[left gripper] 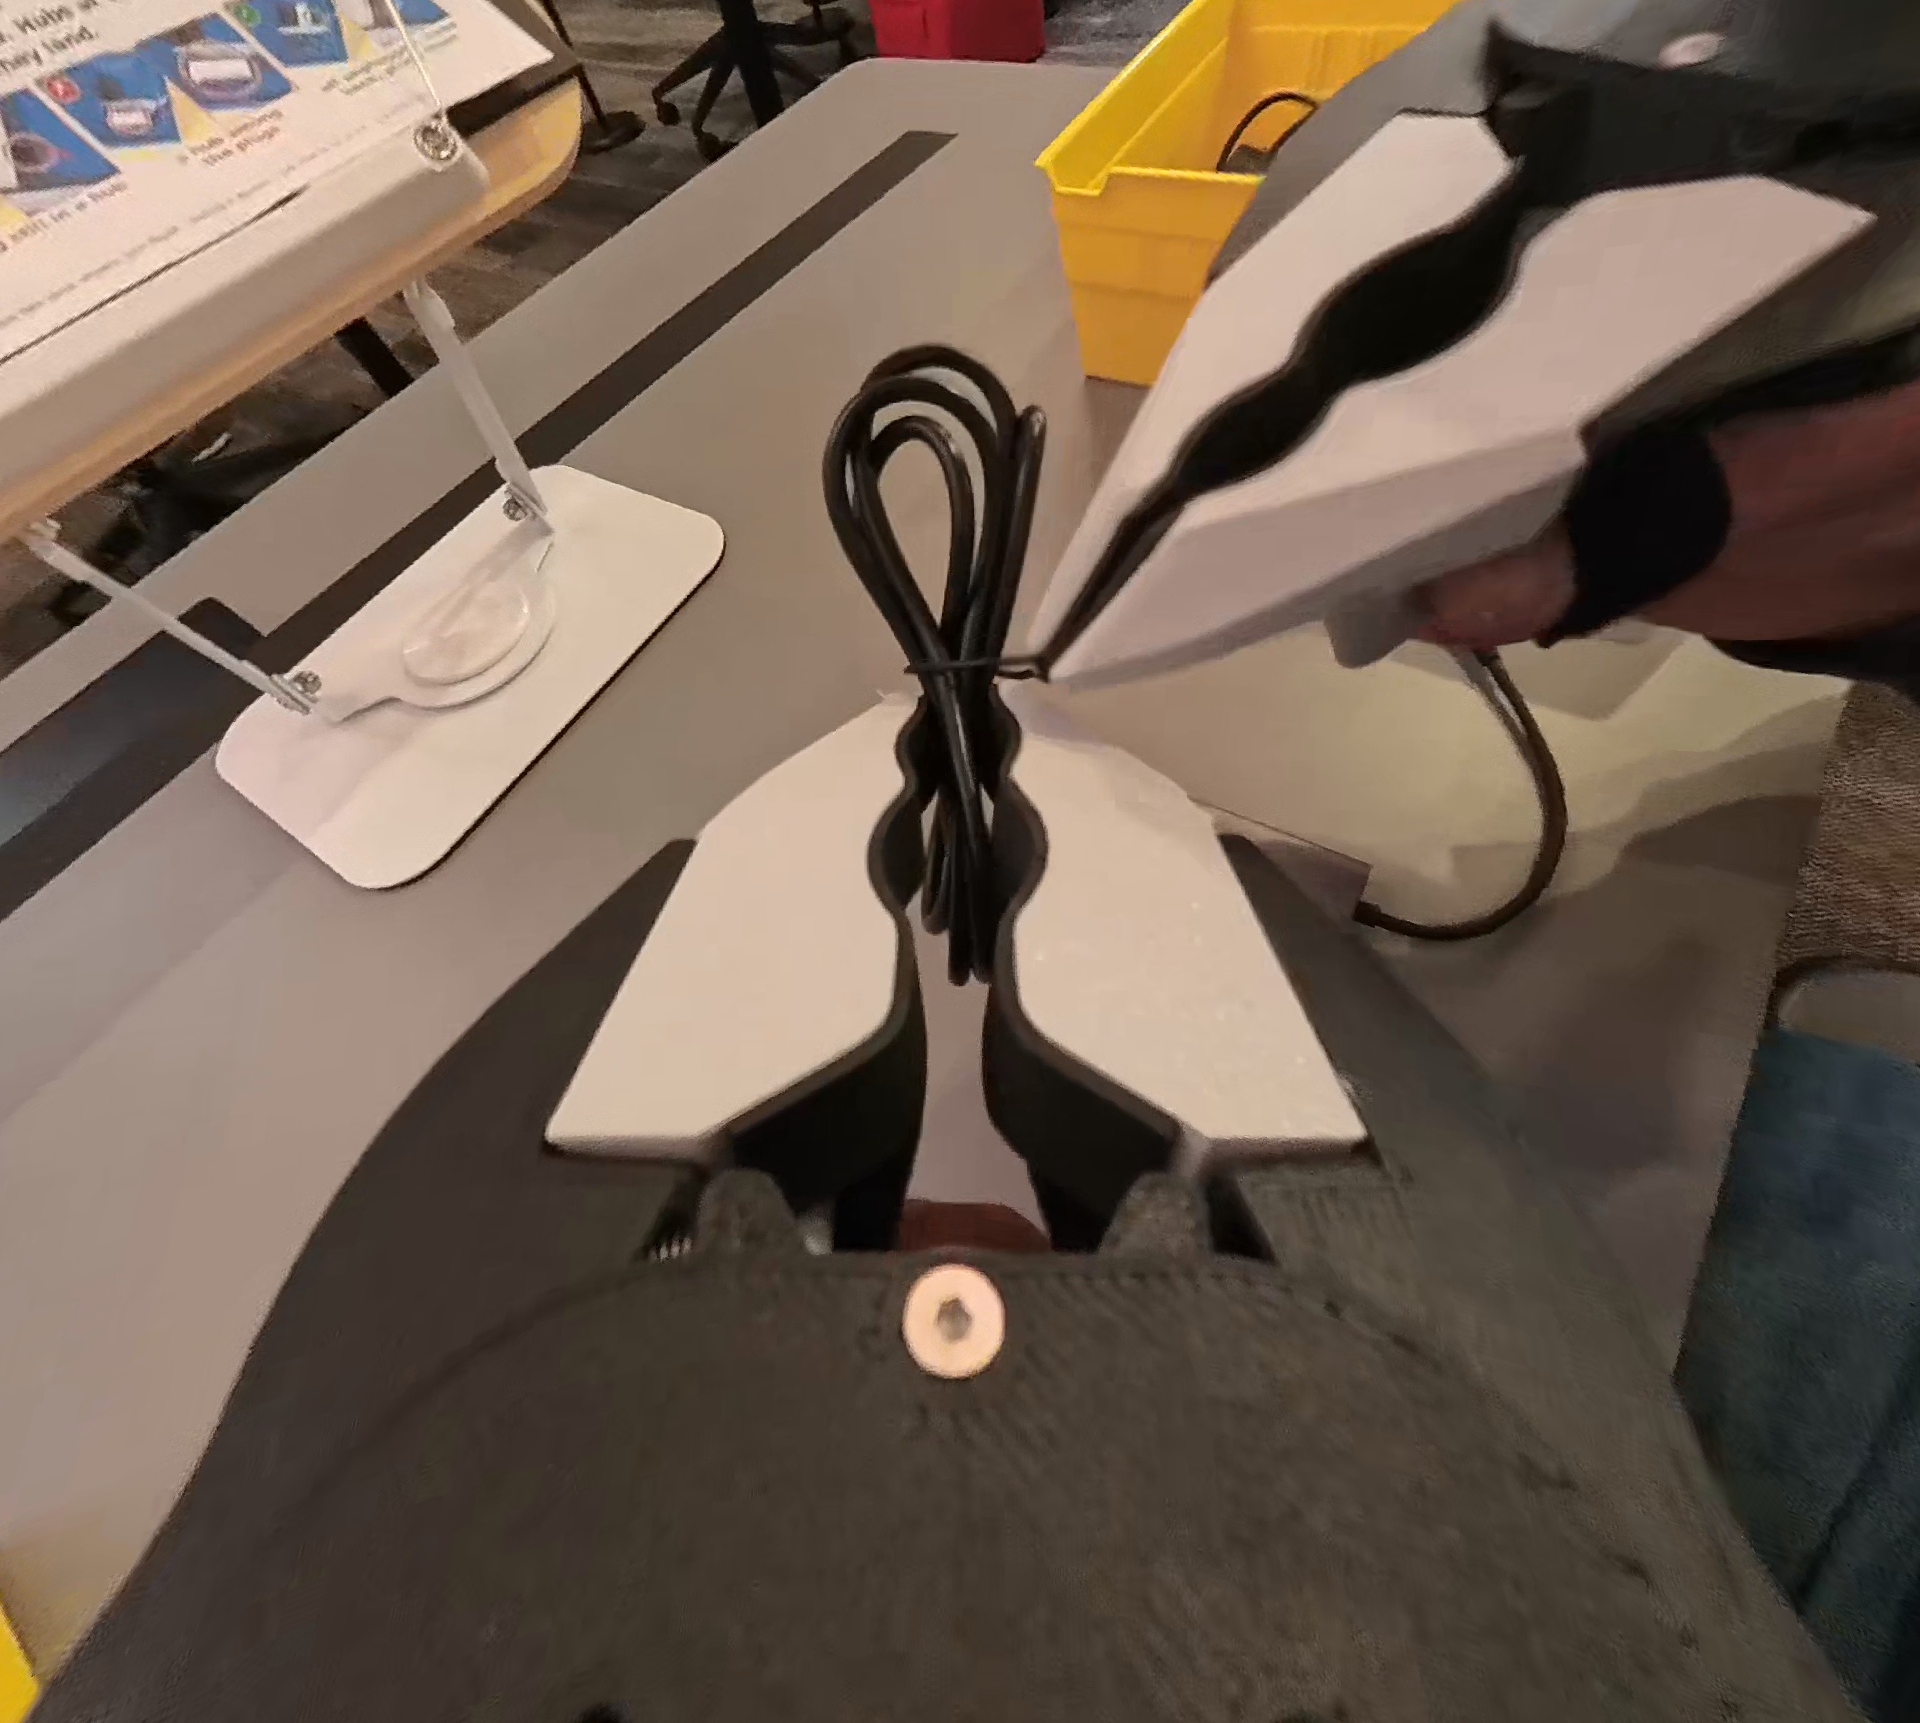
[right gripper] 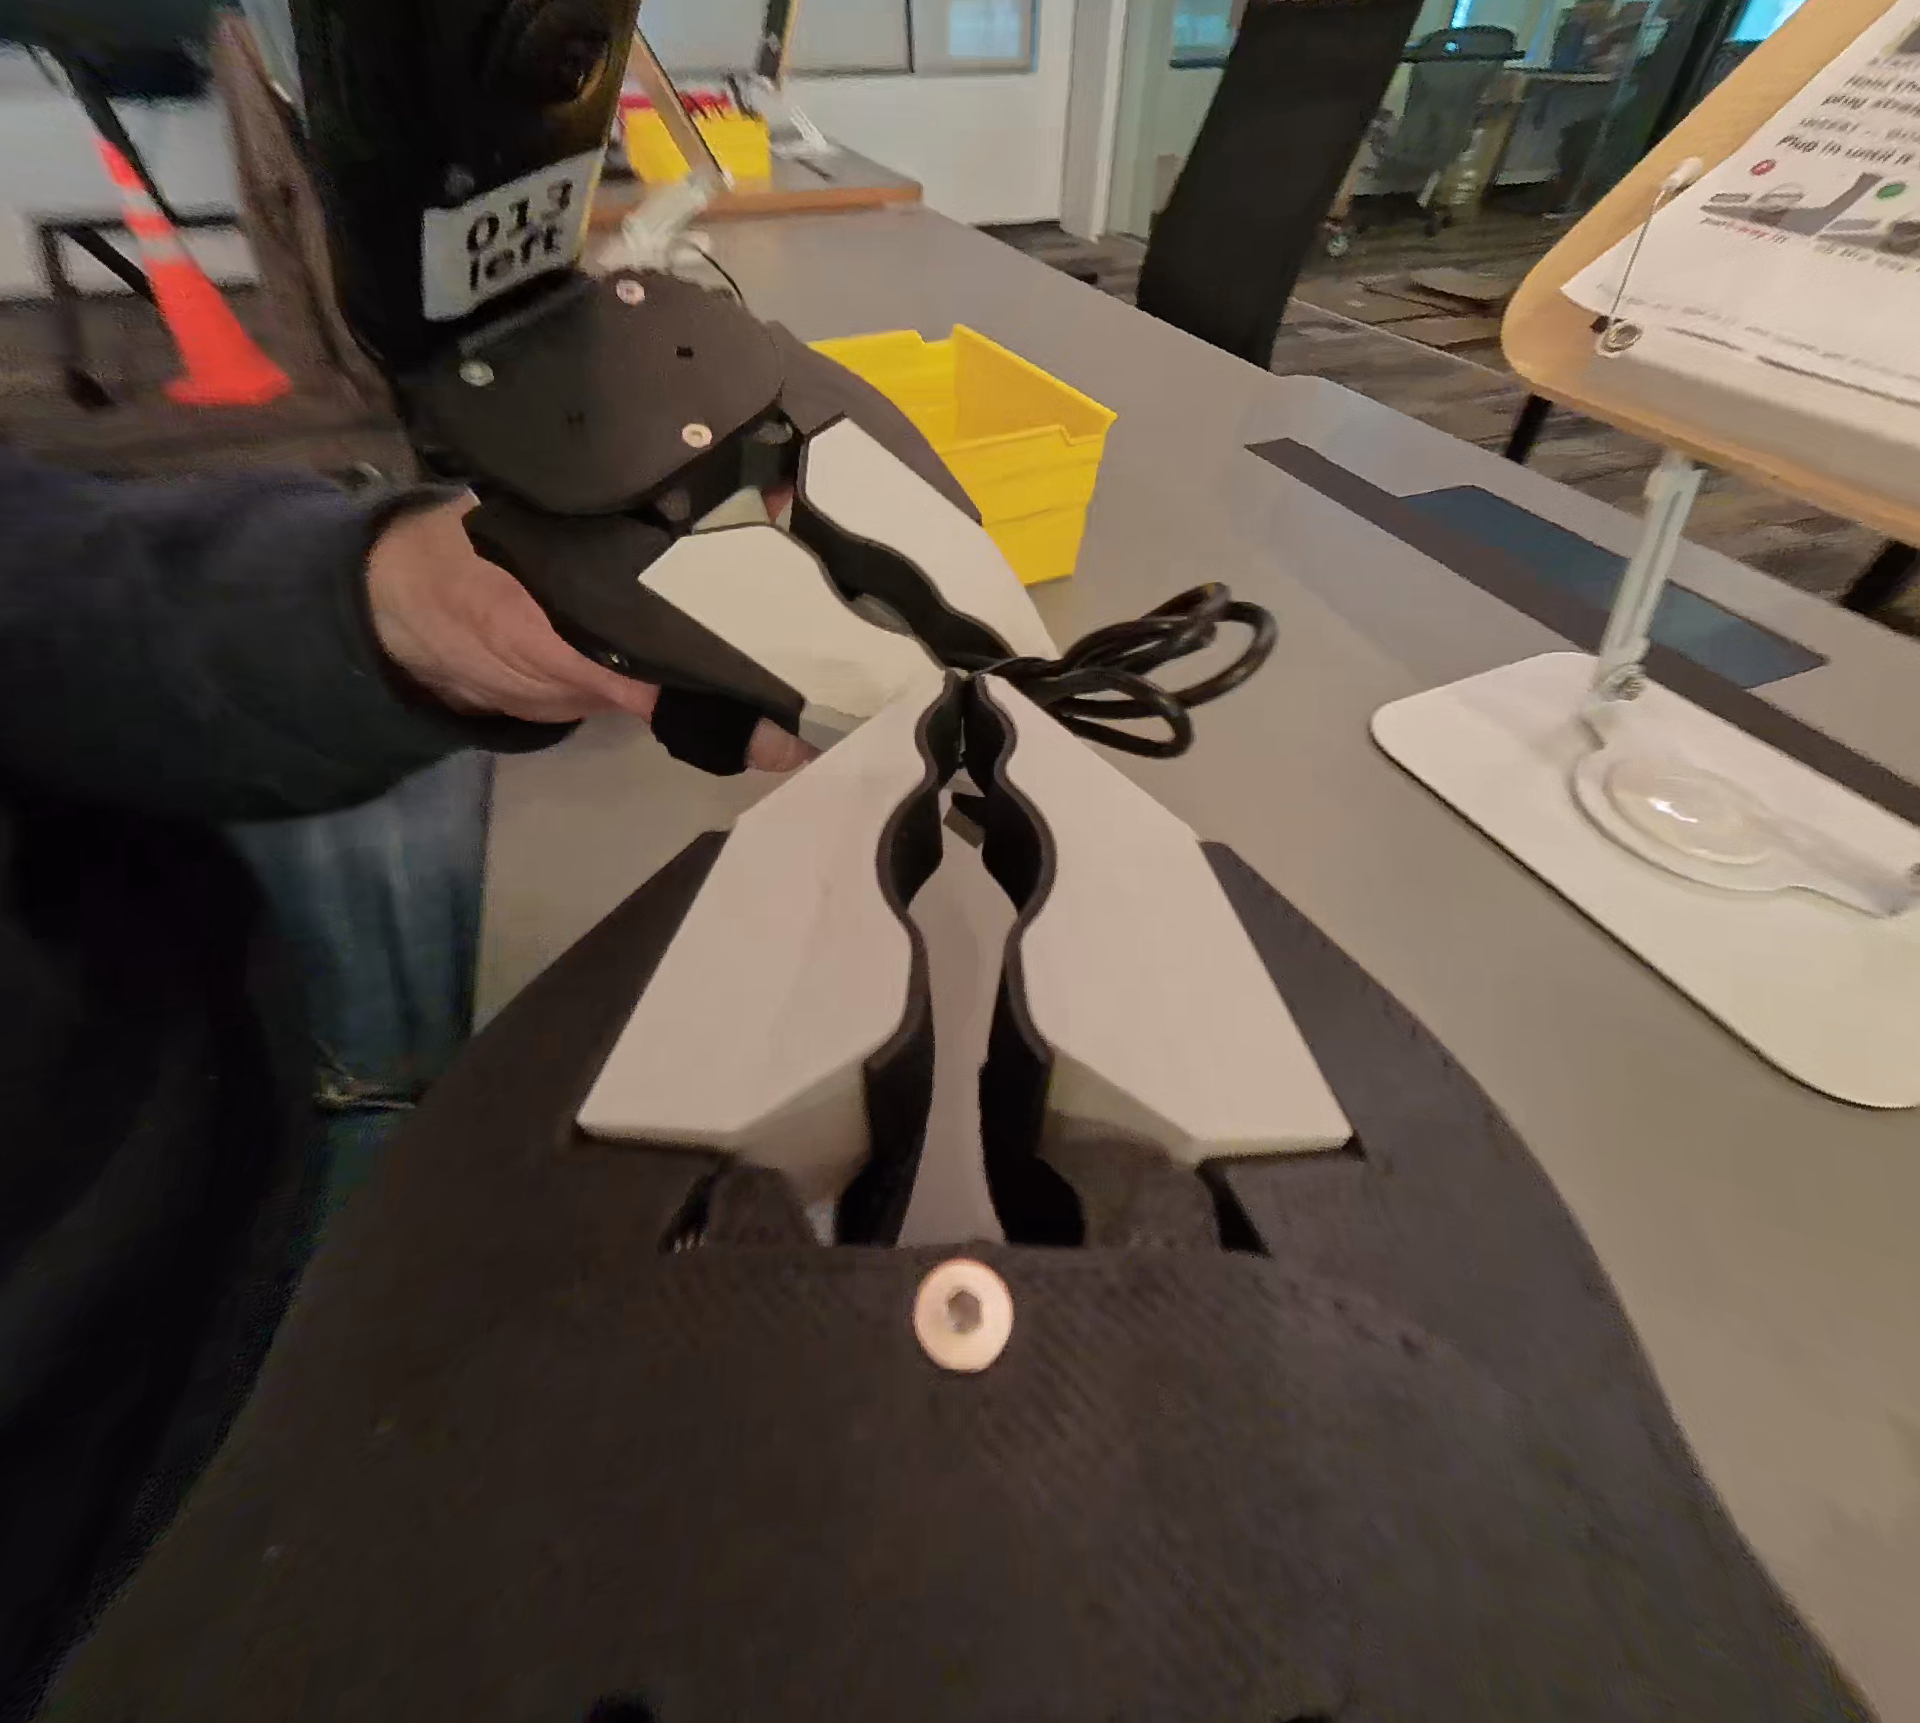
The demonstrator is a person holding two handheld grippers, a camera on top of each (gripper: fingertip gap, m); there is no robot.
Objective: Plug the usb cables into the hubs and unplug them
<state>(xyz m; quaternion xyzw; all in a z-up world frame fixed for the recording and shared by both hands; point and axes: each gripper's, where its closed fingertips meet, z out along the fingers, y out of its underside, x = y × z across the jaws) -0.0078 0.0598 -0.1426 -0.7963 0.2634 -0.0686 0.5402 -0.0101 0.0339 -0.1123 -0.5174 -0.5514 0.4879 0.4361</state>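
In the left wrist view, the left gripper [left gripper: 961, 728] fills the lower half of the frame, its two white fingers [left gripper: 769, 967] drawn together around a bundled black usb cable [left gripper: 951, 551], which runs up through the wavy slot between them and fans out into loops above the tips, at the centre of the frame. A thin black tie [left gripper: 971, 667] cinches the bundle just above the fingertips. From the upper right of that frame the right gripper [left gripper: 1049, 671] reaches down, its jaws closed to a point that pinches the end of the tie at the right side of the bundle. A person's hand [left gripper: 1621, 561] in a dark fingerless glove holds it at the right edge. The cable is held above a grey table [left gripper: 727, 343], not resting on it. A yellow bin [left gripper: 1164, 219] stands on the table in the upper right, partly behind the right gripper, with a dark cable visible inside. At the left, a white stand [left gripper: 457, 686] carries a tilted wooden board [left gripper: 312, 239] with an instruction sheet [left gripper: 208, 63] clipped to it. In the right wrist view, the right gripper [right gripper: 961, 686] occupies the lower centre, its tips meeting at the tie, while the cable's loops [right gripper: 1164, 665] spread to the right of centre. The left gripper [right gripper: 935, 650] enters from the upper left, held by a gloved hand [right gripper: 499, 634]. A yellow bin [right gripper: 997, 437] sits behind it at centre, and the stand's base [right gripper: 1558, 821] lies at the right edge. No hub is recognisable in either view.
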